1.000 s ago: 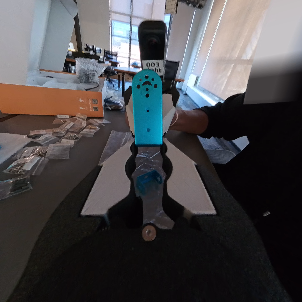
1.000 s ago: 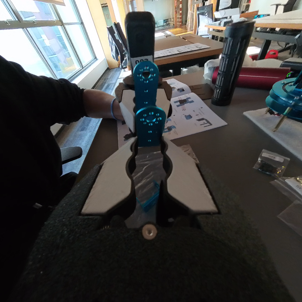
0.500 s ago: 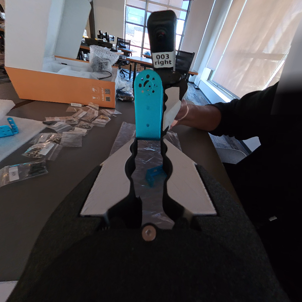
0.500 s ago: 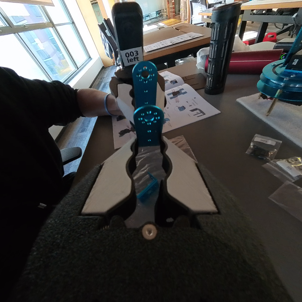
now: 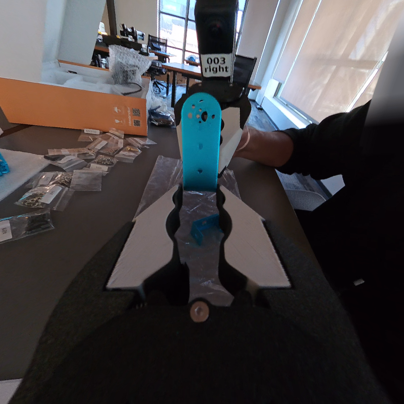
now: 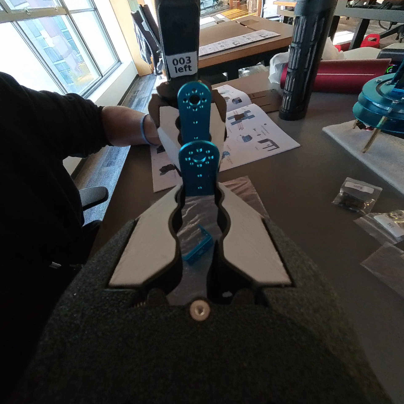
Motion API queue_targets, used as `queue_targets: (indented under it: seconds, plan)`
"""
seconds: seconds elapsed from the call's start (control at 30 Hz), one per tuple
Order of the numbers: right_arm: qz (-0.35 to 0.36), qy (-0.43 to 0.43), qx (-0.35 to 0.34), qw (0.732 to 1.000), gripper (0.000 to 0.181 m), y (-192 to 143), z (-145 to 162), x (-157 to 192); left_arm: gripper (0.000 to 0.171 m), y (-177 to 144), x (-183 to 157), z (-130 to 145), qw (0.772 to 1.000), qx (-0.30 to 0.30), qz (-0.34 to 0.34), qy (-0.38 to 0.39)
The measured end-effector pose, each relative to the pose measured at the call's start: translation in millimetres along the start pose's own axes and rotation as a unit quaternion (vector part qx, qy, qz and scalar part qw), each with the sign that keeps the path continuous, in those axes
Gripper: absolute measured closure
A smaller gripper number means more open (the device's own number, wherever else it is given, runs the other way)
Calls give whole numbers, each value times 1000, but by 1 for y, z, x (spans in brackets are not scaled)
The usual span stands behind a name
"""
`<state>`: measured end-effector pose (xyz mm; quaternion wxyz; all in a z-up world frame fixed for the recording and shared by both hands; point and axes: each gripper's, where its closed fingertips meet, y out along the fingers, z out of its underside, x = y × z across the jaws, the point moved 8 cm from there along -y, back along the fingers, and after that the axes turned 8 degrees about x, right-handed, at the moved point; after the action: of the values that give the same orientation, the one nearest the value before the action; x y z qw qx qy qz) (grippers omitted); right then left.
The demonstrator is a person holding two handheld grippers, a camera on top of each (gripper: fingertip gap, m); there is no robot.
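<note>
A blue bracket (image 5: pixel 200 144) is pinched by the left gripper (image 5: pixel 200 188), another blue plate (image 6: pixel 198 168) by the right gripper (image 6: pixel 199 190), above a small bracket (image 6: pixel 197 247) on the table (image 6: pixel 306 196).

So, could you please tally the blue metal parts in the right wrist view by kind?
Plates: 2
Bracket: 1
Round base: 1
Total: 4
</note>
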<state>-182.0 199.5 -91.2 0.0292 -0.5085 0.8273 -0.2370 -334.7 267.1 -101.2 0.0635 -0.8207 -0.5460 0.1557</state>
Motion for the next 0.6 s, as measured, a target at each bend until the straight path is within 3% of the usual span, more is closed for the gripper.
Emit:
queue_targets:
  seconds: [0.6]
  plan:
    - [23, -42, 35, 998, 155, 8, 3, 9, 145, 9, -5, 8, 999, 32, 10, 13]
